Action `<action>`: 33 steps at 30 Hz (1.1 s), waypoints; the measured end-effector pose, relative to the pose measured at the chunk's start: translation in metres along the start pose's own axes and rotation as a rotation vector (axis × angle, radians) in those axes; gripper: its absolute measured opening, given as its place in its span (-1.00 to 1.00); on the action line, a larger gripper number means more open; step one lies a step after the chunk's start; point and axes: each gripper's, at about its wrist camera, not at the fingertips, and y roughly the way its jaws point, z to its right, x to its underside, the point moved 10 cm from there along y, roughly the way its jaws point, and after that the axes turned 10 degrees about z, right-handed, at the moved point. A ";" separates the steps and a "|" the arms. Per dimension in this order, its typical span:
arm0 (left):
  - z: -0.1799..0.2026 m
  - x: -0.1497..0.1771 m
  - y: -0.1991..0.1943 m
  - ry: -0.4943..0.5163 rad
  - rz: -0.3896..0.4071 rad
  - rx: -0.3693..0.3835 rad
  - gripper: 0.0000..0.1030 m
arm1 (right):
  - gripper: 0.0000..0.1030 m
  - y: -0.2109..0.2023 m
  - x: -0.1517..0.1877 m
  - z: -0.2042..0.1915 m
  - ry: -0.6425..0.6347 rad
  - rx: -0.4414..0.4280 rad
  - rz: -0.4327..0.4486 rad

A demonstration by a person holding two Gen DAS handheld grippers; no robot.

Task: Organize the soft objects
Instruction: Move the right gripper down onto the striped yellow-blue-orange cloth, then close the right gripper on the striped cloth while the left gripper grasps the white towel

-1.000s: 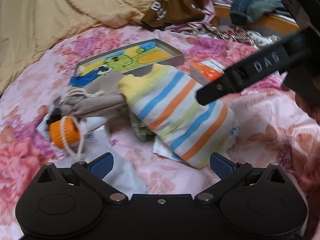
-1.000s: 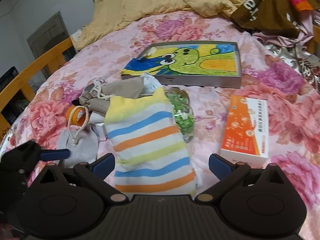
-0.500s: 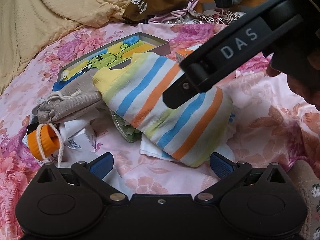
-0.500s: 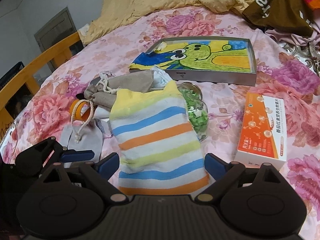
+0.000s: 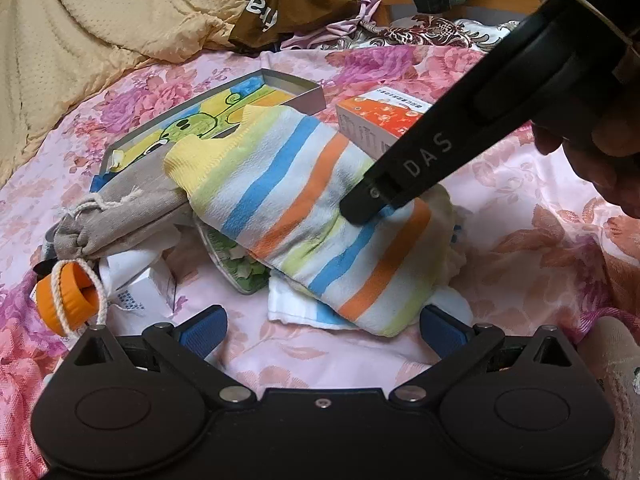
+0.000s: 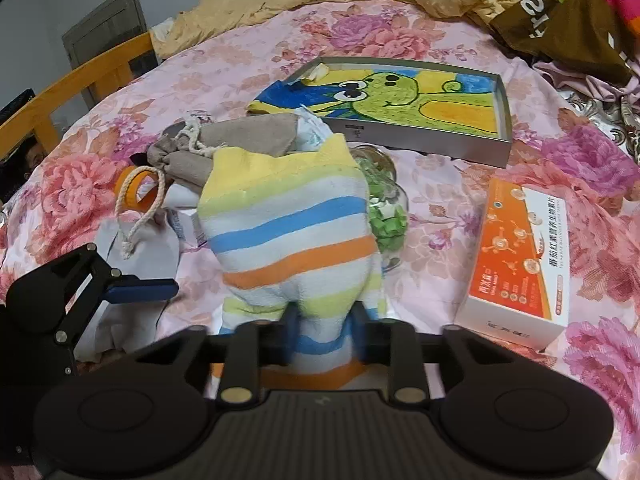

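Observation:
A small towel (image 6: 288, 232) with blue, orange and yellow stripes lies on the flowered bedspread, draped over a clear container of green bits (image 6: 384, 208). My right gripper (image 6: 324, 332) is closing its jaws on the towel's near end, and the cloth is bunched between the pads. In the left wrist view one right finger (image 5: 420, 164) reaches down onto the towel (image 5: 304, 216). My left gripper (image 5: 322, 326) stands open just short of the towel's near edge, with only bedspread between its blue pads. A grey drawstring bag (image 5: 120, 208) lies against the towel's far left corner.
A shallow metal tray (image 6: 504, 136) with a green cartoon drawing lies beyond the towel. An orange and white carton (image 6: 520, 252) sits to the right. An orange ring (image 5: 68, 300) and white packets lie left. A yellow blanket (image 5: 100, 40) and heaped clothes fill the back; a wooden rail (image 6: 80, 80) borders the left.
The right gripper's jaws went from wide apart to pinched on the towel's near end, bunching it. Both grippers sank slightly toward the towel. The left stayed open.

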 end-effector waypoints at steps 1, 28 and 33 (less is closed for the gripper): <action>0.000 0.000 0.000 -0.002 0.002 0.003 0.98 | -0.63 -0.002 -0.001 0.001 0.014 -0.003 0.008; 0.019 -0.022 0.028 -0.103 0.034 0.152 0.91 | -0.66 -0.009 -0.016 0.039 0.156 0.052 0.065; 0.013 -0.022 0.029 -0.165 0.029 0.173 0.66 | -0.42 -0.007 -0.018 0.031 0.148 0.024 0.059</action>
